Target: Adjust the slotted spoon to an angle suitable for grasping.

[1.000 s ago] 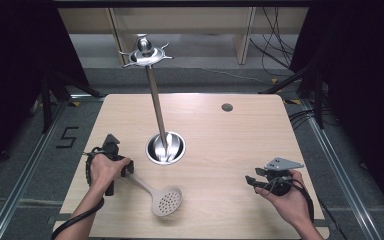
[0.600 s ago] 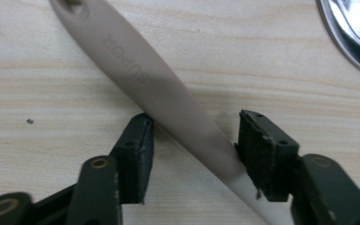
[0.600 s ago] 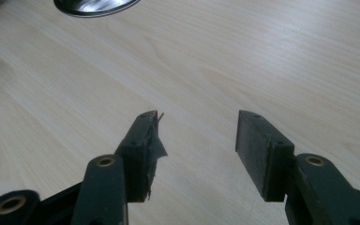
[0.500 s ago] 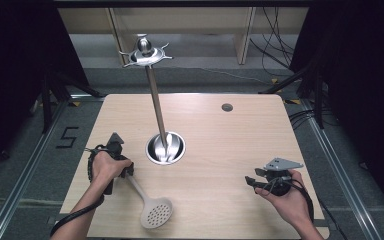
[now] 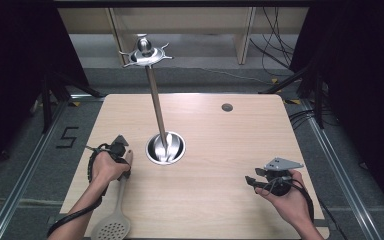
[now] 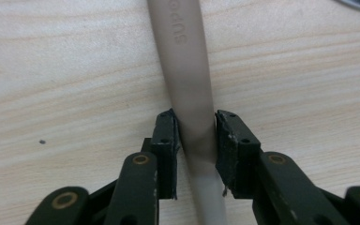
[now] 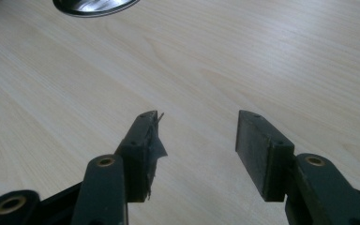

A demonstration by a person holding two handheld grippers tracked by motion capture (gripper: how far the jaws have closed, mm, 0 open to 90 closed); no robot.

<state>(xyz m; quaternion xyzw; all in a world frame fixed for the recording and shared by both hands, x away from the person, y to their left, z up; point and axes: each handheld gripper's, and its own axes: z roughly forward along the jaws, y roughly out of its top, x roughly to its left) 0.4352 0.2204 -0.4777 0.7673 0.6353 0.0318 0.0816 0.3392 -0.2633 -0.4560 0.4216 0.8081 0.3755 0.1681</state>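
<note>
Left gripper view shows my left gripper (image 6: 194, 136) with jaws just closed onto the beige skimmer handle (image 6: 187, 70) flat on the tabletop (image 6: 51, 70), seemingly touching, lifting undone; my right gripper (image 7: 197, 140) waits wide open.

On the wooden table (image 5: 220, 150) the left gripper (image 5: 114, 157) sat over the handle of a beige slotted spatula (image 5: 114, 220), whose head lay at the near edge. A steel stand (image 5: 162, 145) rose beside it. The right gripper (image 5: 270, 179) hovered well apart.
</note>
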